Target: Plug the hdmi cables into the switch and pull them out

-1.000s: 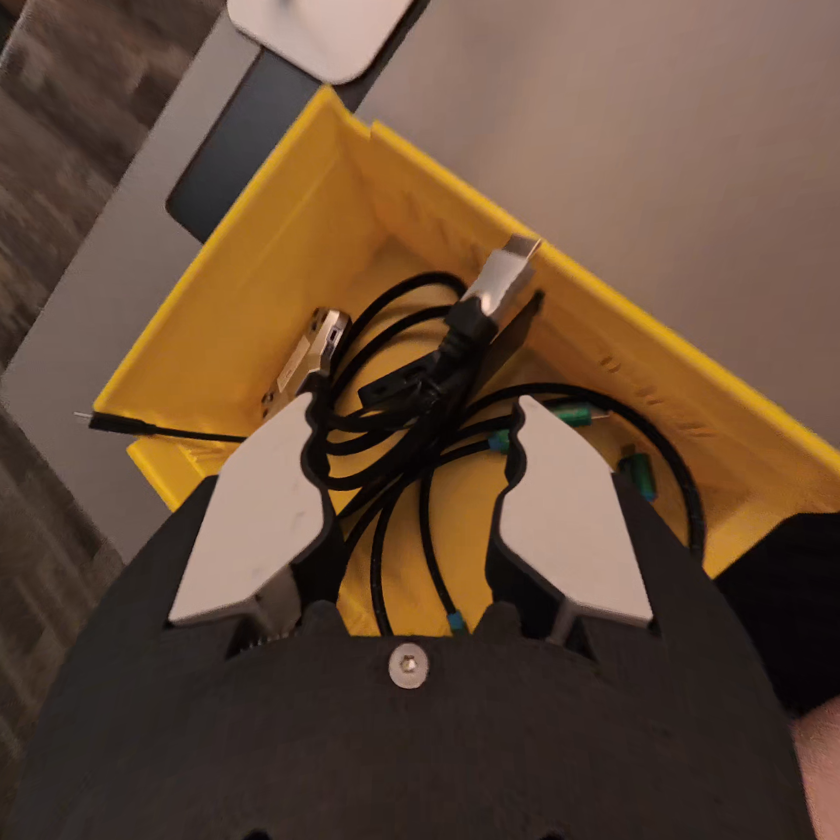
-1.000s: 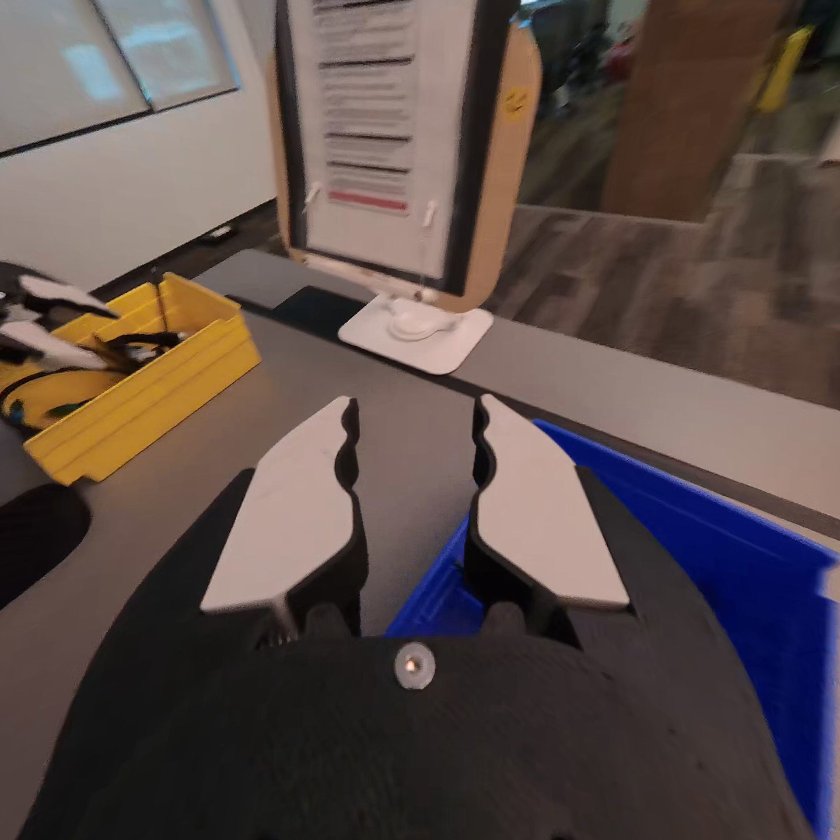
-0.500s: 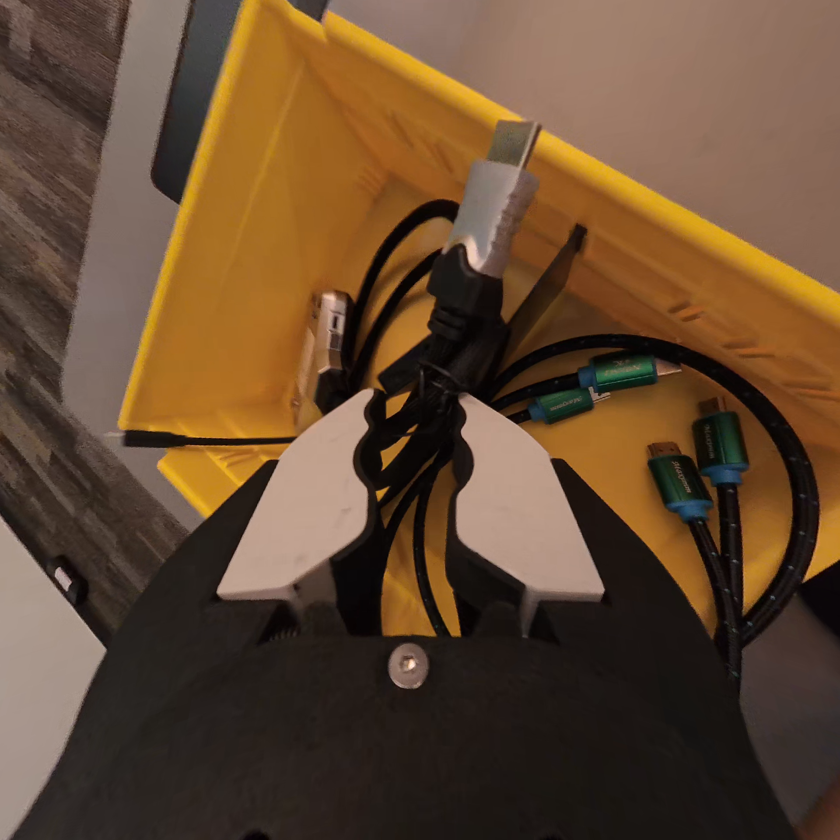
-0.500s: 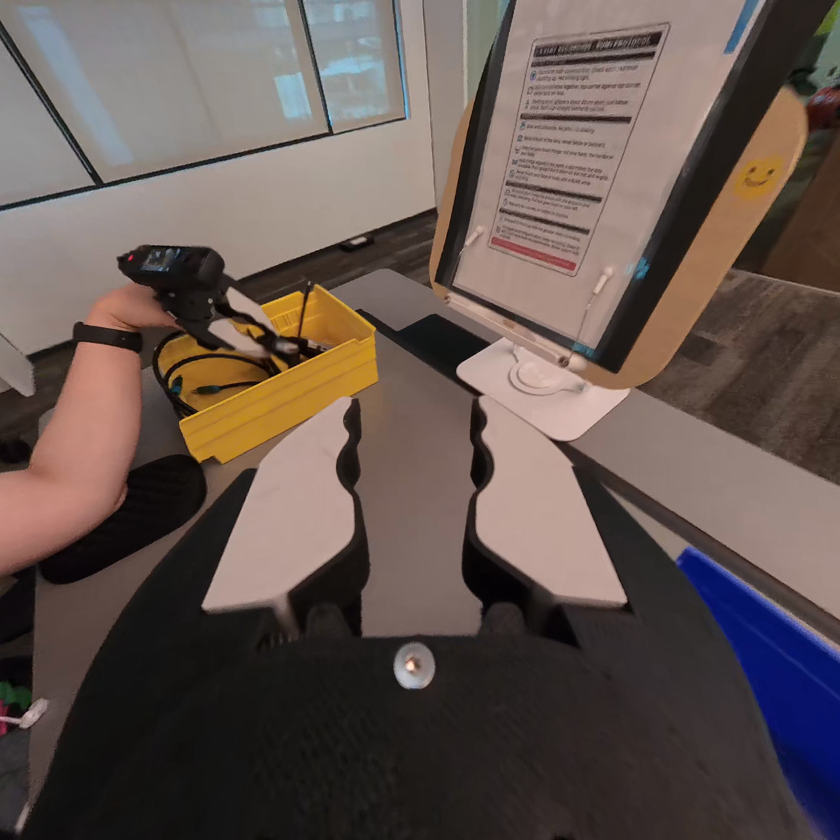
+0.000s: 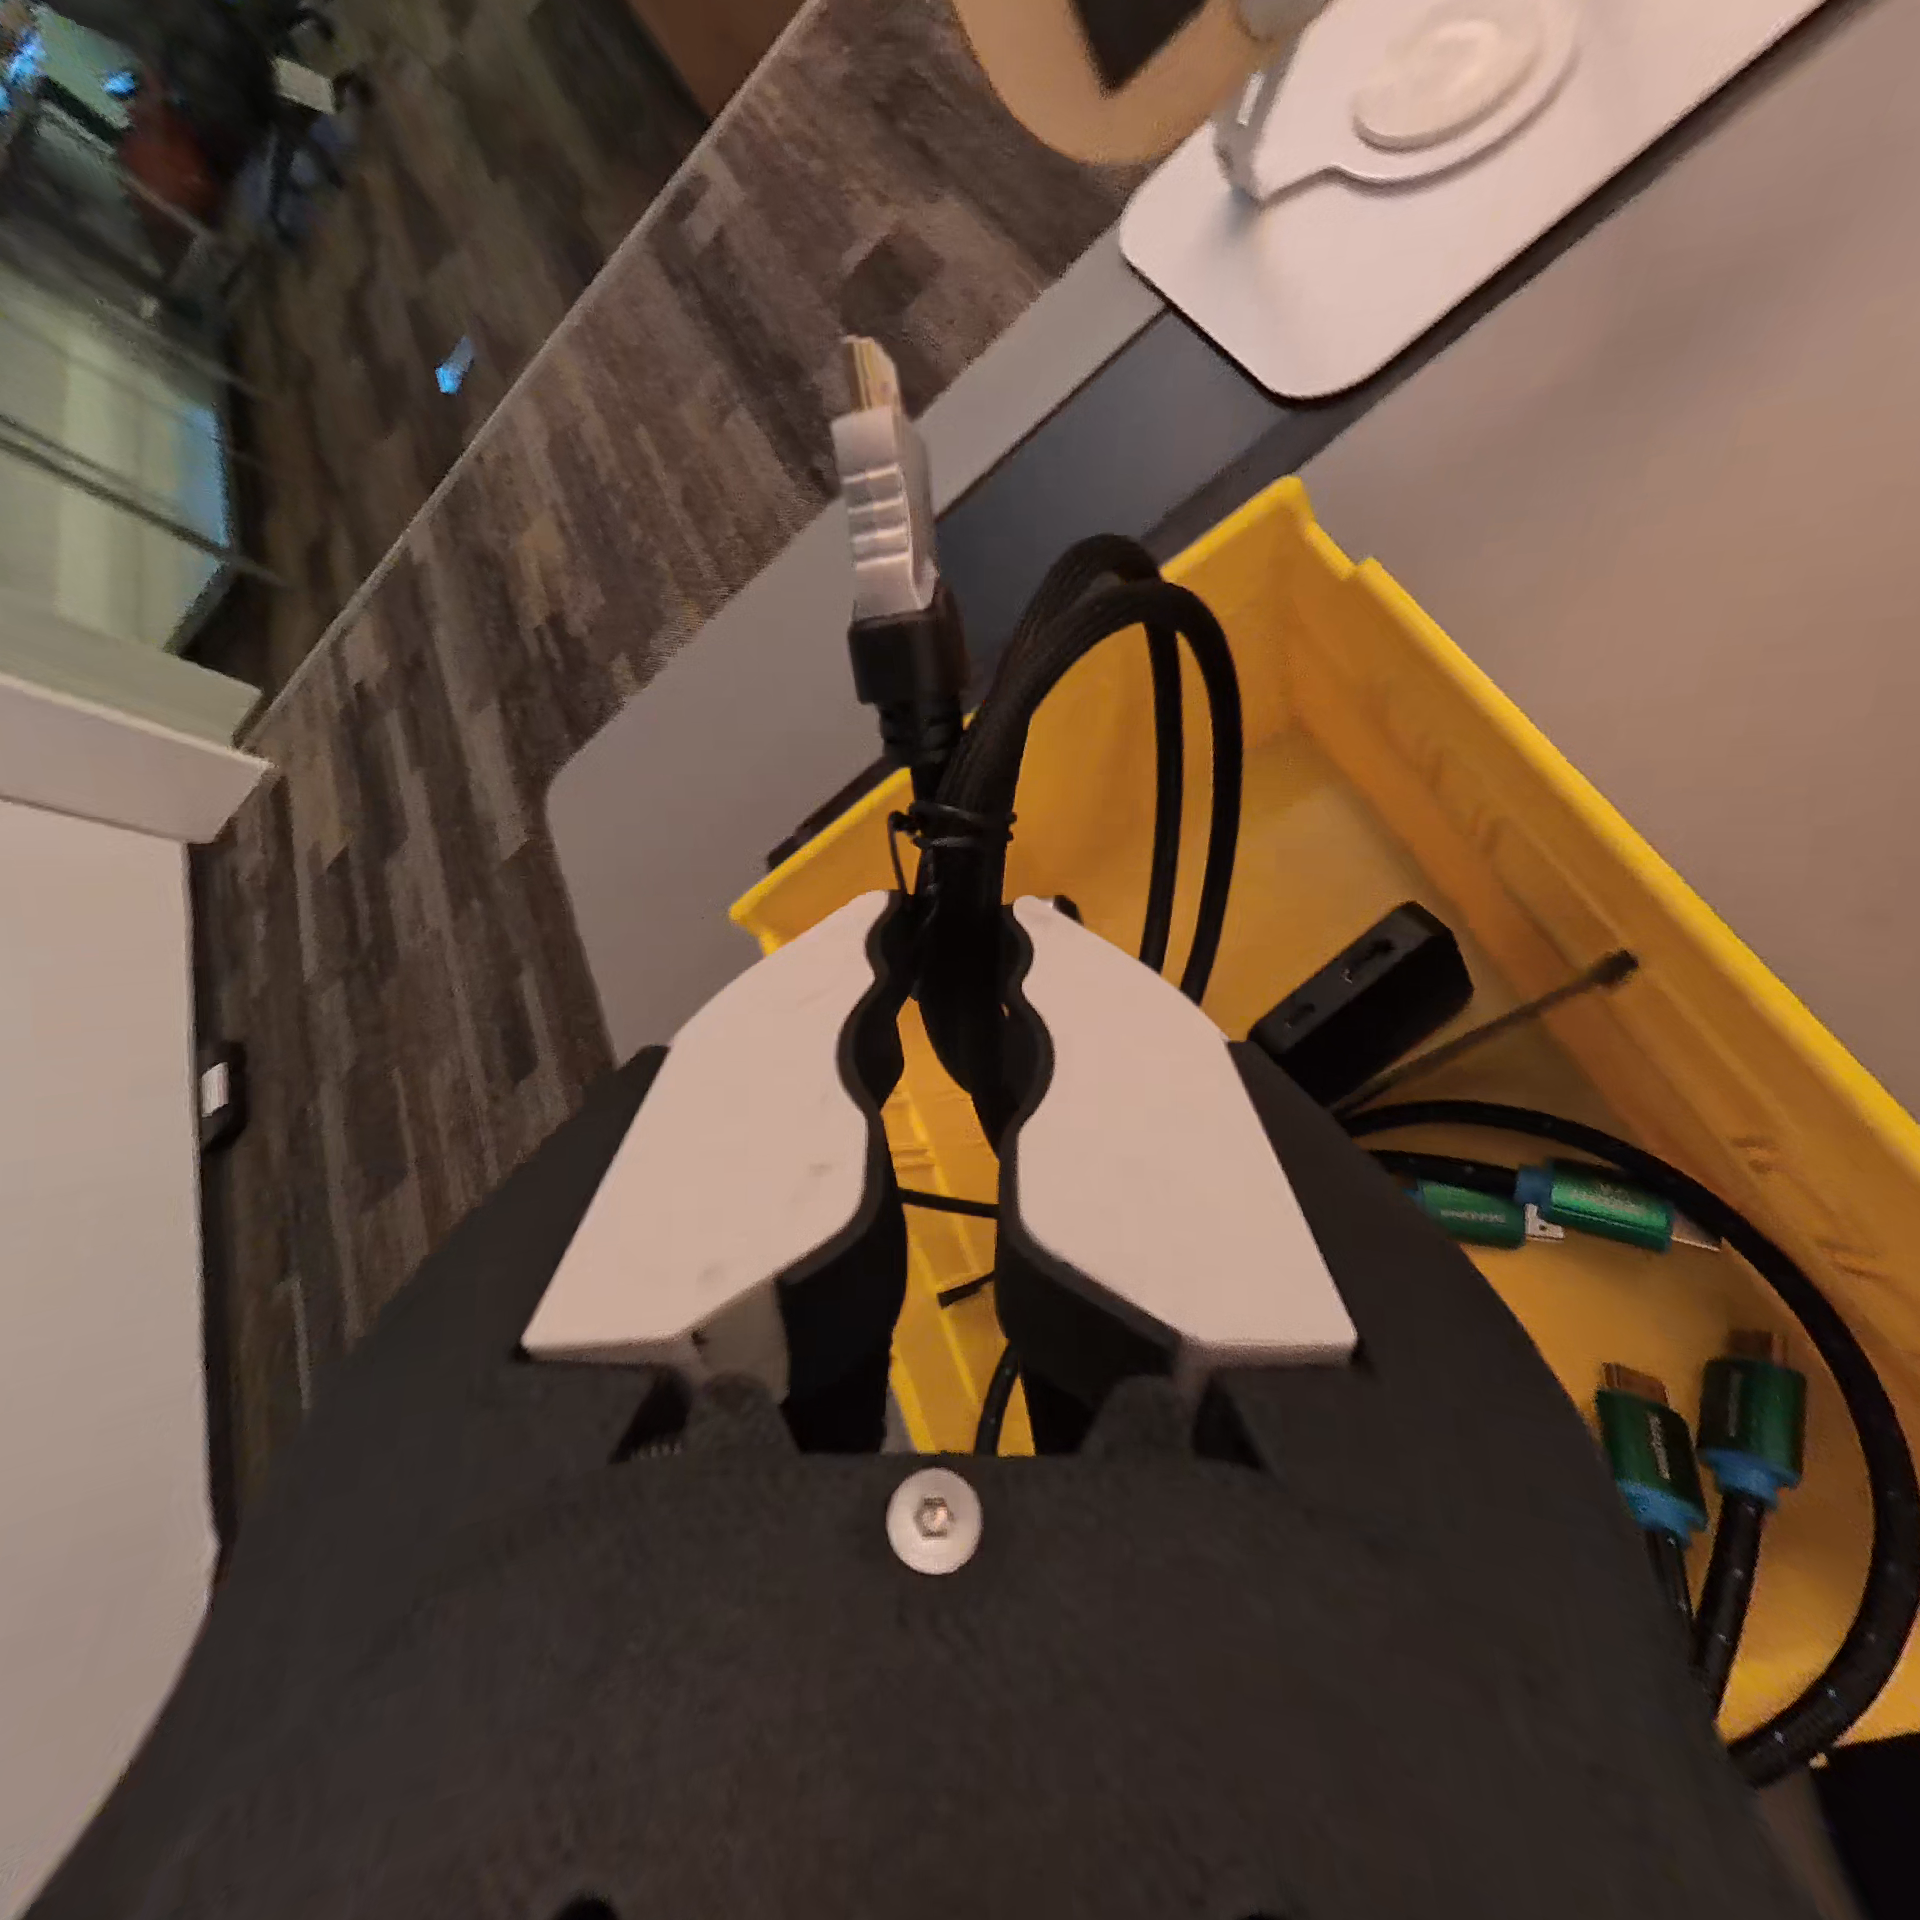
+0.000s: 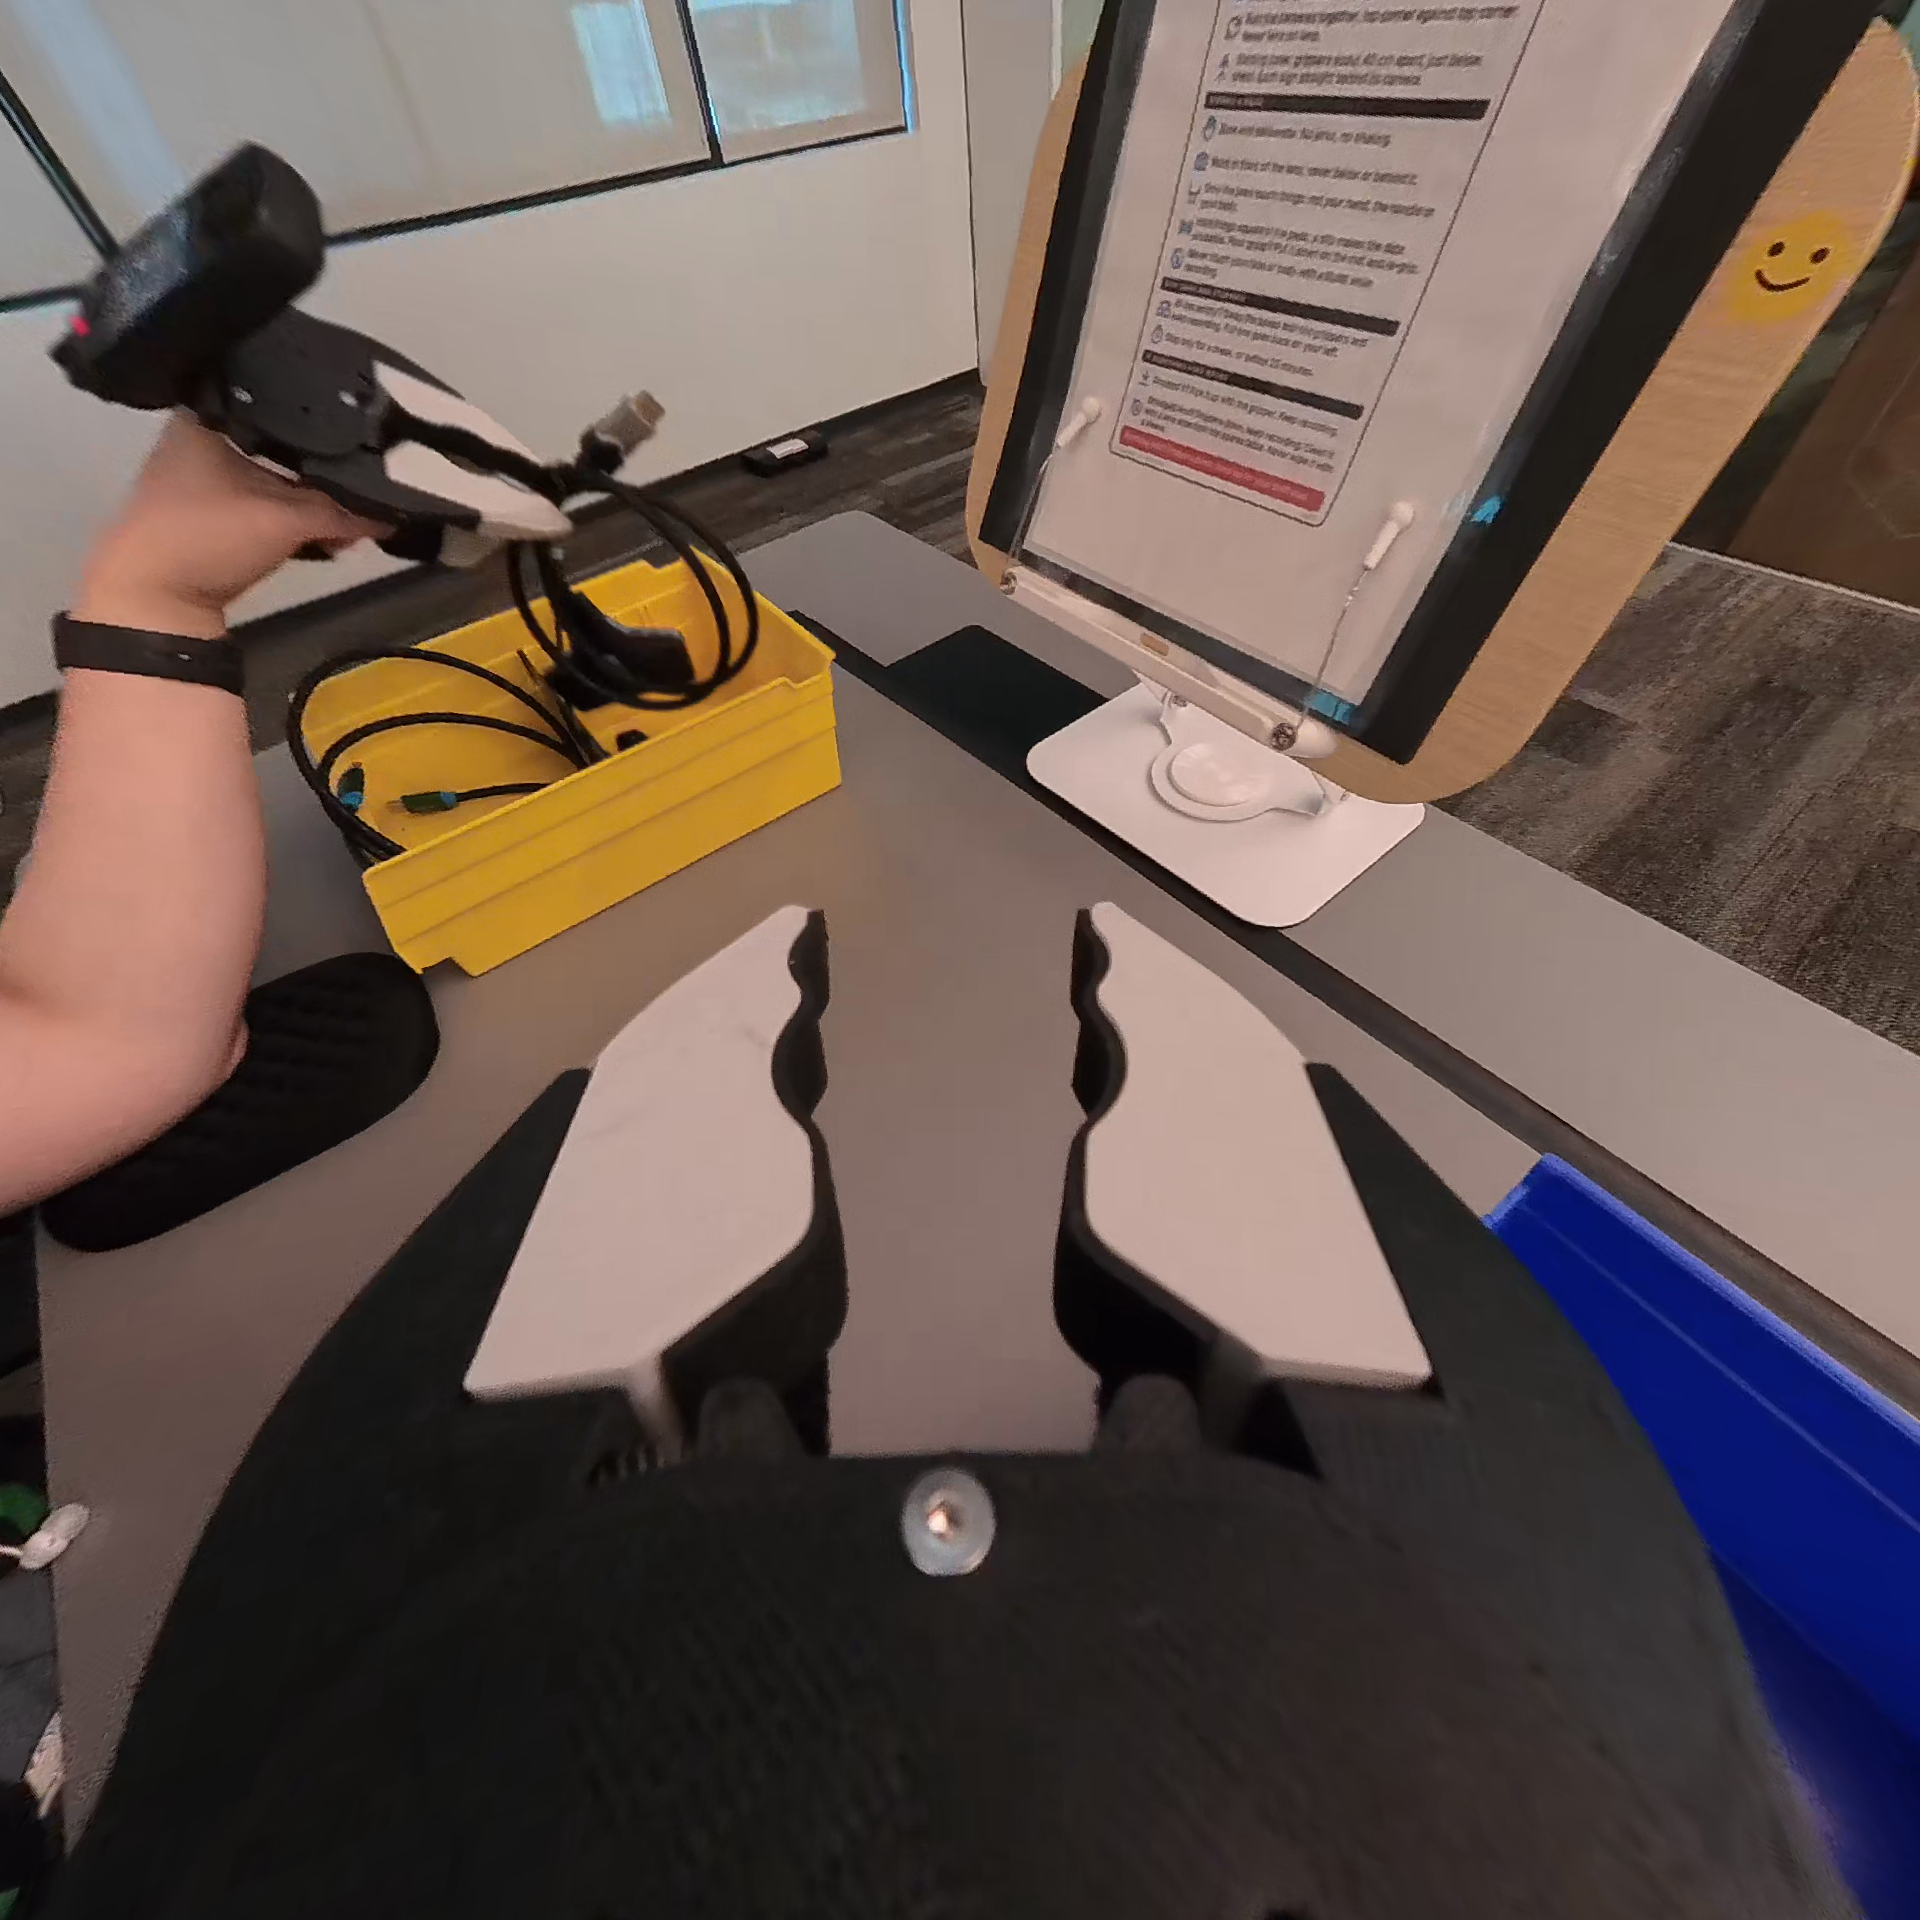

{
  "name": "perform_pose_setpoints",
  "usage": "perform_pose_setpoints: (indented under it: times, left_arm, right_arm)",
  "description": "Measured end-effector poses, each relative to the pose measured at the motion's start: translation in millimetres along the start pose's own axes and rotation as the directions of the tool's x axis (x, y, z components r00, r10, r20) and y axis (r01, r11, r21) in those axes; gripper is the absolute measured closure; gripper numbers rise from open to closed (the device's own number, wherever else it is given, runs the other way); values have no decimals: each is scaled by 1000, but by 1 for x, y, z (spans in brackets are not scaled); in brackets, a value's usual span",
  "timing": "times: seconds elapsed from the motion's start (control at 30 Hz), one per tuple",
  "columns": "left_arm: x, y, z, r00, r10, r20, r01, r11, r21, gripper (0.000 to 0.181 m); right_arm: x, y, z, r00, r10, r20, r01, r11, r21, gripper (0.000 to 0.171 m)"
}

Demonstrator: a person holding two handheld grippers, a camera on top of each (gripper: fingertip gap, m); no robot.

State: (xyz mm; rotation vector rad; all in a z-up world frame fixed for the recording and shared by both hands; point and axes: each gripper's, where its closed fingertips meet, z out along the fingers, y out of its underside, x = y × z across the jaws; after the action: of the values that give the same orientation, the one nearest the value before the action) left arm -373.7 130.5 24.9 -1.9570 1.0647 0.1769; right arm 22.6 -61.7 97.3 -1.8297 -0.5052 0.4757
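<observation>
Up above the yellow bin (image 6: 623, 821), the left gripper (image 5: 943, 920) is tilted with its fingers pointing up and away, pinching a bundled black cable (image 5: 966, 831) just below the thin tie that binds its coils. From the right wrist view the person's hand (image 6: 208, 509) grips the handle of that gripper (image 6: 509, 488) with the wrist bent back, a dark band on the wrist, the forearm rising from a black pad (image 6: 249, 1091) on the table (image 6: 935, 852). A silver connector (image 5: 883, 499) on the bundle stands up past the fingertips, well clear of the bin, while the loops of the cable hang down from the fingers, the lowest part reaching into the bin.

Inside the bin lies a small black box with ports, the switch (image 5: 1361, 997), close beside the hanging loops. Farther along the bin floor lie green-headed HDMI cables (image 5: 1590, 1205), their braided black cords curling along the wall.

The right gripper (image 6: 948, 935) hovers low over the bare grey table, level and pointing forward, its fingers spread with nothing between them, well apart from the yellow bin. A blue bin (image 6: 1714, 1403) sits just to its right, and a framed sheet on a white stand (image 6: 1226, 810) stands at the far table edge.
</observation>
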Motion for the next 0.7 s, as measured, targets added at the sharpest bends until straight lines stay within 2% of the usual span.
perform_pose_setpoints:
  times: [0.03, 0.13, 0.27, 0.37, 0.47, 0.6, 0.7]
  left_arm:
    - [-3, -3, -6, 1000, 3, 29, -3, 1000, 7, 167]
    - [-8, -23, -32, 995, 2, 98, -10, 997, 72, 167]
    - [10, -73, -79, 997, -35, 76, 13, 964, 265, 167]
    - [46, -119, -118, 999, -20, -43, 38, 891, 453, 167]
    - [105, -155, -144, 968, 91, -234, 57, 827, 560, 167]
    - [196, -174, -134, 840, 286, -461, 5, 846, 533, 167]
    - [247, -175, -107, 739, 338, -582, -37, 884, 466, 167]
  right_arm:
    - [1, 1, 1, 1000, -5, -8, 4, 1000, -5, 126]
    - [1, 3, 6, 1000, -20, -19, 20, 1000, -19, 126]
    - [-4, 9, 14, 999, -44, -9, 43, 998, -53, 125]
    - [1, 15, 16, 996, -84, -42, 80, 993, -91, 125]
    - [4, 17, 14, 993, -98, -63, 92, 991, -102, 125]
    - [11, 13, 3, 992, -86, -88, 79, 994, -81, 125]
    - [17, 10, -7, 990, -76, -120, 69, 996, -62, 125]
